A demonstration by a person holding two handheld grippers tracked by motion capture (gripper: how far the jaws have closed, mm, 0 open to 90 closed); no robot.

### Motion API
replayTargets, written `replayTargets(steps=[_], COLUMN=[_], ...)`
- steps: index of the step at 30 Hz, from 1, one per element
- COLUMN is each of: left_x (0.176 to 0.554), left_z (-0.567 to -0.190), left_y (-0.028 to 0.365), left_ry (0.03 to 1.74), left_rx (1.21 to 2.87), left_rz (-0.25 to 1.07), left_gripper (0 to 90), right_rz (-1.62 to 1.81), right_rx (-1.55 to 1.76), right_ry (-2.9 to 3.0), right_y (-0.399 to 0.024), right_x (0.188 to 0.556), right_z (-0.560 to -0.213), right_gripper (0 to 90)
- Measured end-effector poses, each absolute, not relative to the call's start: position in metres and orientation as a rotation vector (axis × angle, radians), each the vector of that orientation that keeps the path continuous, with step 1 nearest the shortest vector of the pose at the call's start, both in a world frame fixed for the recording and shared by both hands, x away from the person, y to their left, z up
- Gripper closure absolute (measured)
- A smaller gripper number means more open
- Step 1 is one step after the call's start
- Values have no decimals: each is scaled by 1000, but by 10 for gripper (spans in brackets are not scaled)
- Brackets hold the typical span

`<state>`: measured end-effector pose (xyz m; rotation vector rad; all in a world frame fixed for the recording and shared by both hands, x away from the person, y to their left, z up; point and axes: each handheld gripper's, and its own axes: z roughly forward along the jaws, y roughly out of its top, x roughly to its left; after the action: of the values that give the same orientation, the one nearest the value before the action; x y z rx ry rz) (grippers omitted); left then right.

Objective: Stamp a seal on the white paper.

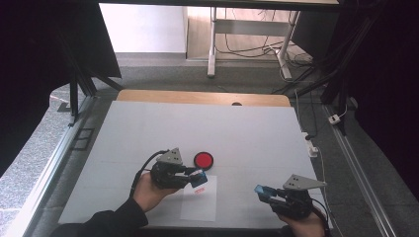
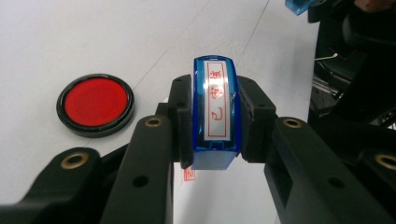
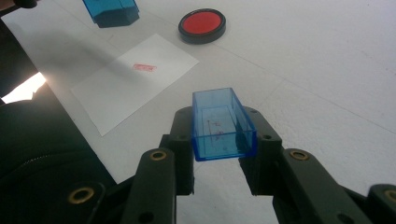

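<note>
Paper (image 1: 199, 200) lies nearest the person, a white sheet flat on the counter (image 1: 247, 133) between the two hands, its long side running away from the person. A small red print (image 3: 144, 67) sits on its far part.

Over the sheet's far left corner, the left gripper (image 1: 199, 177) has its jaws clenched on a blue stamp (image 2: 215, 112). In the left gripper view the stamp stands between the jaws with its long axis running along them, away from the hand; its labelled face, white with red characters, is turned up toward the camera, and it hangs clear of the paper. The left hand (image 1: 148, 191) comes in from the lower left, forearm in a dark sleeve, and the gripper points level toward the right and a little away from the person.

At the near right edge of the counter, the right gripper (image 1: 263, 191) points left, toward the sheet, held level above the surface by the right hand (image 1: 304, 224). Its jaws are clamped on a clear blue cap (image 3: 223, 123) — a hollow box whose long axis also runs along the jaws, with its open mouth toward the camera on that gripper. The cap is well apart from the stamp.

Farther off — just beyond the left gripper, beside the sheet's far edge — a round red ink pad (image 1: 203, 160) in a black rim lies flat on the counter.
</note>
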<state>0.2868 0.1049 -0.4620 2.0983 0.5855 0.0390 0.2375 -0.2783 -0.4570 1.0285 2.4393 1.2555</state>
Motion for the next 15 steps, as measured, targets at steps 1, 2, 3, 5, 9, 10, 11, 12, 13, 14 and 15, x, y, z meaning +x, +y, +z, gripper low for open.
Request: replayTargets(steps=[1,2,3,5,9,10,11,12,13,14,15], left_x=[287,286,286,286,285,285,285,285,285,285,285], left_z=[-461,-459,-458,-454,-448,-446,-445,-444,-443,-441,-440], left_y=[106,106,107,109,114,116,117,118,119,121,122], left_ry=[580,574,565,556,546,544,542,542,541,539,536], left_rx=[2096,2093,2094,2087,2057,2052,2046,2039,2032,2025,2019], left_rz=[40,38,41,45,43,41,36,35,32,27,24], left_gripper=[702,702,702,701,702,702,702,702,702,702,702], right_rz=[1255,1251,1246,1243,1241,1242,1242,1241,1241,1241,1241], right_rx=[1028,1028,1028,1025,1026,1026,1026,1026,1026,1027,1027], right_ry=[2439,2441,2441,2444,2446,2445,2445,2445,2445,2445,2445], right_y=[-278,-278,-278,-278,-278,-278,-278,-278,-278,-278,-278], right_x=[237,237,237,237,237,237,237,237,237,237,237], right_z=[-457,-457,-457,-457,-457,-457,-457,-457,-457,-457,-457], right_gripper=[684,684,684,684,684,684,684,684,684,684,684])
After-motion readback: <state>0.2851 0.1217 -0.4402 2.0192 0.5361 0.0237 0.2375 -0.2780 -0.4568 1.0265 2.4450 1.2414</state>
